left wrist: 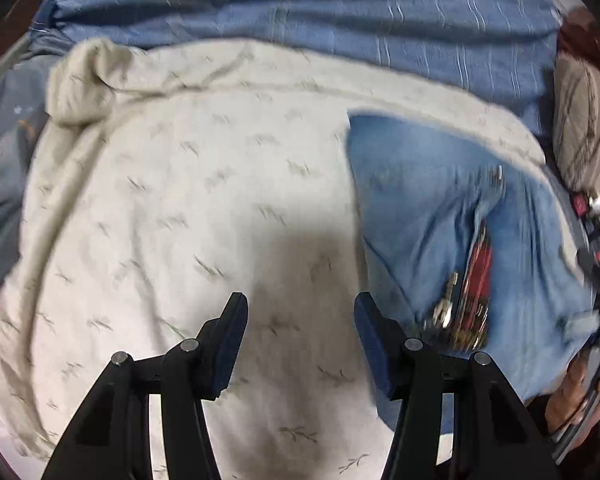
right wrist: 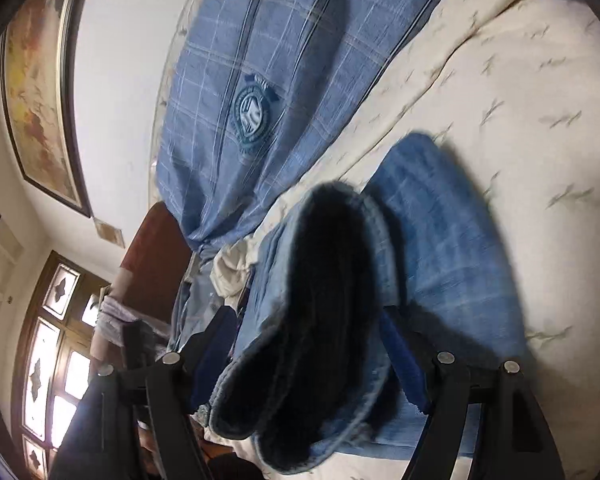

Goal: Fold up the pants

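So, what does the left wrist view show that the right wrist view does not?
Only the left wrist view: the open left gripper over bare cream blanket, and a hand at the right edge.
Only the right wrist view: the right gripper, the jeans' open hem between its fingers, a framed picture, a window.
Both: jeans, cream blanket, blue checked cover.

This was a bedroom in a home. A bed was spread with a cream blanket (left wrist: 188, 184) printed with small sprigs, over a blue checked bedsheet (right wrist: 220, 80) bearing a round emblem. A striped pillow (left wrist: 584, 128) lay at the edge. A framed painting (right wrist: 40, 96) hung on the white wall, beside a wooden door (right wrist: 56, 344) with patterned glass panes.
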A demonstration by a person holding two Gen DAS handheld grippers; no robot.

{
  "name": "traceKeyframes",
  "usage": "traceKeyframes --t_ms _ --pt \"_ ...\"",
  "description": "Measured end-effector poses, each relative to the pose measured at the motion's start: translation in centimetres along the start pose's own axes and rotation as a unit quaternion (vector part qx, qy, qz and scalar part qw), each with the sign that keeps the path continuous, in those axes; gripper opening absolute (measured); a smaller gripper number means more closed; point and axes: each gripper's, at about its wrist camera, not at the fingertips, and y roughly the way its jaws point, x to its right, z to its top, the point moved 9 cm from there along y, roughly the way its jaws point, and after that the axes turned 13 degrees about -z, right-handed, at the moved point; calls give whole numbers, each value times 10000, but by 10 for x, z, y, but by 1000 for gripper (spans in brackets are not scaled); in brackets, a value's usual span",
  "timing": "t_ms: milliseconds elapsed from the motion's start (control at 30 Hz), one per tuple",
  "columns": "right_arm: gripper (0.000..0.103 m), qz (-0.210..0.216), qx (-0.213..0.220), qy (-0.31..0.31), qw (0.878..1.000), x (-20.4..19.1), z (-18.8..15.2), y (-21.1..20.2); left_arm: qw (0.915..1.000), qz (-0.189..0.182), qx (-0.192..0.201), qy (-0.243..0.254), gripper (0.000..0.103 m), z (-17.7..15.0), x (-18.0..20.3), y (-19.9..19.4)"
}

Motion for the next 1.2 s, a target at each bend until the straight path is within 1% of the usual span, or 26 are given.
traceKeyframes --t_ms 33,100,133,167,200,233,267,300,333,367,467,533,600,667,700,733,767,800,833,867,900,933,1033,1100,1167,1200 --pt "76 77 -66 -37 9999 -4 -3 3 9999 13 -50 87 56 -5 1 4" --pt "76 103 -190 -231 9995 -15 -12 10 9991 273 -20 331 55 -8 9 8" --pt "75 123 -231 -361 9990 -21 -16 12 9986 323 33 418 55 -8 13 6" --pt "67 134 -232 -565 9980 -29 -21 14 9986 301 65 429 53 -8 16 3" --pt "58 95 -180 -798 9966 -36 -24 14 9986 287 75 431 49 -7 18 1" --pt "41 -80 -99 -1117 9937 -43 -26 16 9984 300 55 468 46 -8 20 1" --pt "30 -297 -18 -1412 9895 -47 -29 16 9981 327 22 519 41 -9 24 1" --pt "26 -400 87 -1592 9864 -51 -31 14 9979 341 18 546 38 -10 25 2" --pt "17 -372 247 -1671 9849 -56 -29 9 9977 354 29 570 37 -10 28 3" --pt "15 -340 348 -1690 9844 -57 -27 4 9977 345 45 588 36 -8 33 5" --pt "14 -107 803 -1712 9819 -64 -15 -21 9961 349 101 804 36 -4 57 6" --pt "14 15 1125 -1779 9776 -69 -8 -38 9950 253 98 965 36 -1 78 9" --pt "14 -51 1569 -1989 9674 -74 0 -61 9923 242 131 1208 36 3 102 11" --pt "14 -220 1887 -2049 9602 -72 11 -76 9879 477 156 1467 38 7 113 15" --pt "14 -423 1804 -1922 9637 -61 18 -72 9858 707 78 1519 38 8 115 21" --pt "14 -656 1485 -1649 9729 -45 23 -58 9865 772 -5 1447 39 8 113 25" --pt "14 -983 1095 -1268 9810 -21 27 -43 9881 707 -15 1364 41 9 110 27" --pt "15 -1429 775 -865 9829 7 28 -31 9915 506 14 1197 43 11 108 25" --pt "18 -1683 526 -550 9828 29 27 -23 9935 365 34 1080 44 11 105 20" --pt "18 -1607 278 -186 9864 43 25 -19 9949 250 62 978 45 13 103 16" --pt "18 -1357 229 131 9904 48 27 -22 9959 162 121 879 45 16 101 11" --pt "20 -1294 294 152 9910 48 30 -27 9964 145 226 800 46 21 98 2" --pt "21 -1405 906 -73 9859 42 42 -54 9959 222 506 720 54 40 95 -15" --pt "22 -1500 1357 32 9793 44 51 -72 9947 225 652 761 61 51 102 -21" --pt "23 -1723 1789 -99 9686 37 56 -82 9934 267 677 892 62 62 106 -13" --pt "23 -1727 1994 -383 9638 24 57 -87 9924 311 672 979 63 66 112 -7"
